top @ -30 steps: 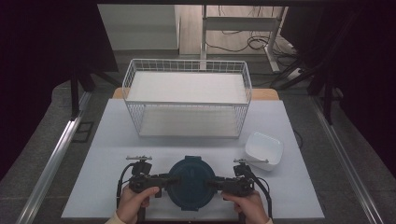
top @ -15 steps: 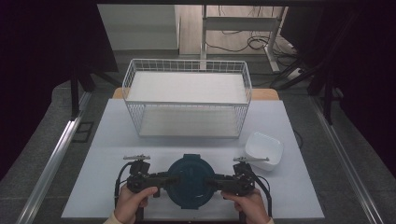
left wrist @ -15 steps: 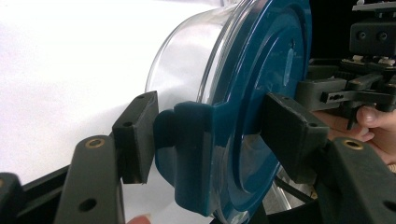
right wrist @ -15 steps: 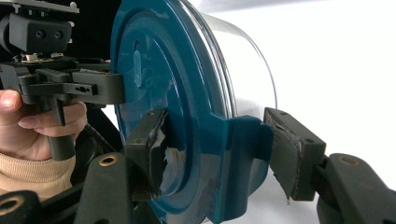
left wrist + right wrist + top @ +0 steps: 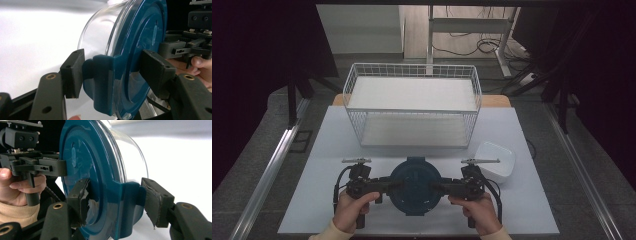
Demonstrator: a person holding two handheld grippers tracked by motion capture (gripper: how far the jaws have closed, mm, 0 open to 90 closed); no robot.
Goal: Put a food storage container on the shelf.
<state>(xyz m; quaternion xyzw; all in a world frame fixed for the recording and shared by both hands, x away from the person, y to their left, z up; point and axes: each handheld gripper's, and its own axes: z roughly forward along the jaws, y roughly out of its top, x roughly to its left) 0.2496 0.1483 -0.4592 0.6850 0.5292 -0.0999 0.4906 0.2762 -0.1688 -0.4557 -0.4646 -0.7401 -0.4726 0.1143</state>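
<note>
- High view: one round container [image 5: 415, 186] with a dark blue lid sits low in the middle of the white table [image 5: 327, 150], between the two hands. The left gripper [image 5: 388, 185] pinches its left edge and the right gripper [image 5: 443, 187] its right edge; each is black, jointed metal and plastic, trailing a dark cable.
- Beyond it stands one white wire basket [image 5: 412, 107], rectangular, open-meshed, with a pale flat floor. It stands well apart from the container, straight across the table from it.
- One small white bowl [image 5: 496, 159], squarish with rounded corners and glossy, lies just beside the right gripper.
- Left gripper view: the container is clear, smooth and cylindrical, probably glass or hard plastic; the glare makes that hard to settle. Its blue lid [image 5: 136, 50] is matte plastic with moulded rings and a thick clip tab. The two black jaws stand half-wide, clamped over that tab and the lid's rim.
- Right gripper view: the same lid [image 5: 85, 165] shows a second clip tab, held between two jaws whose grey pads [image 5: 152, 200] are frayed and torn. The jaws grip the tab and rim at a middling spread.
</note>
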